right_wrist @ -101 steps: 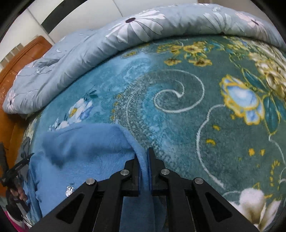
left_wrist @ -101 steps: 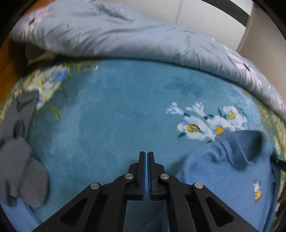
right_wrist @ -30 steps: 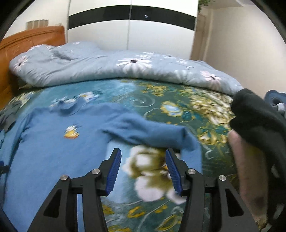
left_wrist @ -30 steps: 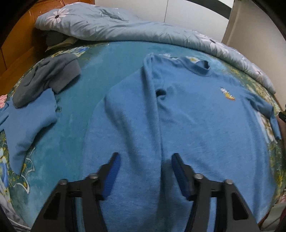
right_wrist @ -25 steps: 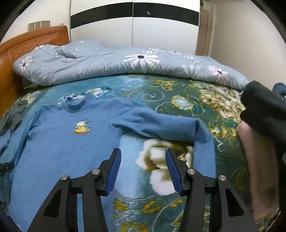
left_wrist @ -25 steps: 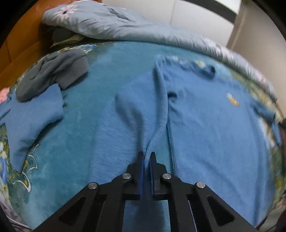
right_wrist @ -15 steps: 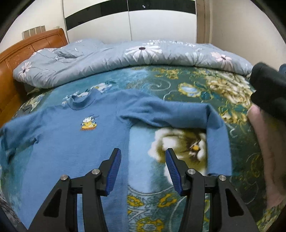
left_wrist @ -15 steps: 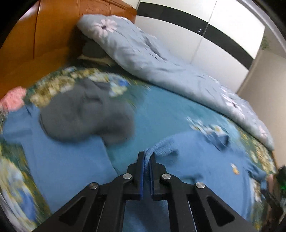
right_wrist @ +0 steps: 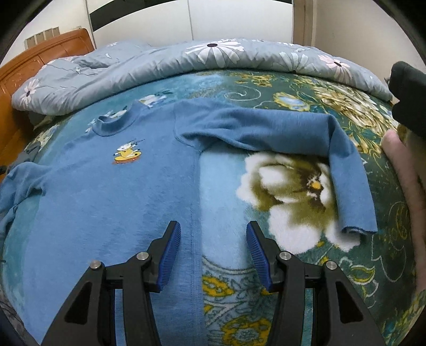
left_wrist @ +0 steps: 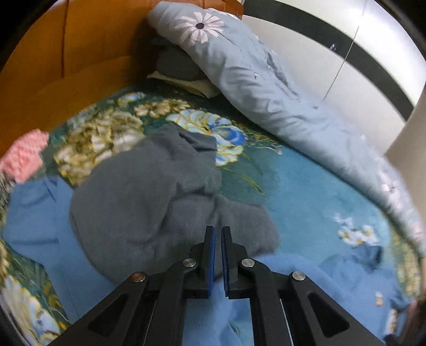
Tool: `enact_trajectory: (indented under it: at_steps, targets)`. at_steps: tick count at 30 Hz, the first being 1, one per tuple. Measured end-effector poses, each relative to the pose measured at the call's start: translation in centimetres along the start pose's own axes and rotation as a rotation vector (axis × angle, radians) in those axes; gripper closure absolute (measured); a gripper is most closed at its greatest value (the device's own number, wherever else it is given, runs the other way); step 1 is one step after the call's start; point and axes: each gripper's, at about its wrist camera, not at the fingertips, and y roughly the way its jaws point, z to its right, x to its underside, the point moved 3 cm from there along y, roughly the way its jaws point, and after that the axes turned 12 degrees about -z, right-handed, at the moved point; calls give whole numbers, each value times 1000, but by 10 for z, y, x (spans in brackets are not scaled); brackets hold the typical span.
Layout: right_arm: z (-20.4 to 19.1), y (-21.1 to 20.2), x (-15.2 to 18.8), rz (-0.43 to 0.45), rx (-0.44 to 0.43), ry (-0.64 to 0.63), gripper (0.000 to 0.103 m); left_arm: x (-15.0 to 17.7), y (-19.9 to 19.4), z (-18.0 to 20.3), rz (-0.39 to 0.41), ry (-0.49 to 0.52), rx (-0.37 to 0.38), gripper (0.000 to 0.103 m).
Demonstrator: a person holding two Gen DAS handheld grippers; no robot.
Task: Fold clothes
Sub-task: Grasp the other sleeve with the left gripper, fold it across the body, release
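Pinching the blue sweater [right_wrist: 106, 191], left claw [left_wrist: 217, 259]; right claw [right_wrist: 213, 255] spread.

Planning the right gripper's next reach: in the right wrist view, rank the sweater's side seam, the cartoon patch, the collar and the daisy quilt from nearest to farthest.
1. Side seam of the blue sweater, between the right gripper's open fingers.
2. Yellow cartoon patch, ahead and left.
3. Round ribbed collar, beyond the patch.
4. Grey-blue daisy quilt, along the bed's far edge.

A floral teal blanket [right_wrist: 306, 279] is covering the bed, a pale blue daisy quilt [right_wrist: 165, 64] is lying bunched along its far edge, beside an orange wooden headboard [left_wrist: 66, 61] and a white wardrobe [right_wrist: 213, 18]
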Motion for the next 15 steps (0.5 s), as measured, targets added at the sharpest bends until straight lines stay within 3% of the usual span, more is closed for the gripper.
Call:
enact_trajectory:
  at_steps: [2, 3, 4, 9, 12, 15]
  targets:
    - [-2, 2, 1, -8, -17, 10, 50, 9, -3, -11, 2, -20, 22, 73]
    - [-3, 3, 2, -11, -26, 11, 50, 13, -5, -16, 3, -30, 34, 58]
    - [-6, 3, 3, -10, -30, 6, 50, 17, -6, -21, 3, -40, 45, 48]
    - [-16, 3, 8, -8, -42, -14, 50, 39, -15, -48, 8, -91, 101, 39]
    - [-17, 2, 11, -7, -50, -8, 50, 48, 8, -58, -74, -140, 160, 39]
    - [-17, 0, 13, -8, -59, -1, 50, 50, 28, -65, -105, -206, 201, 39]
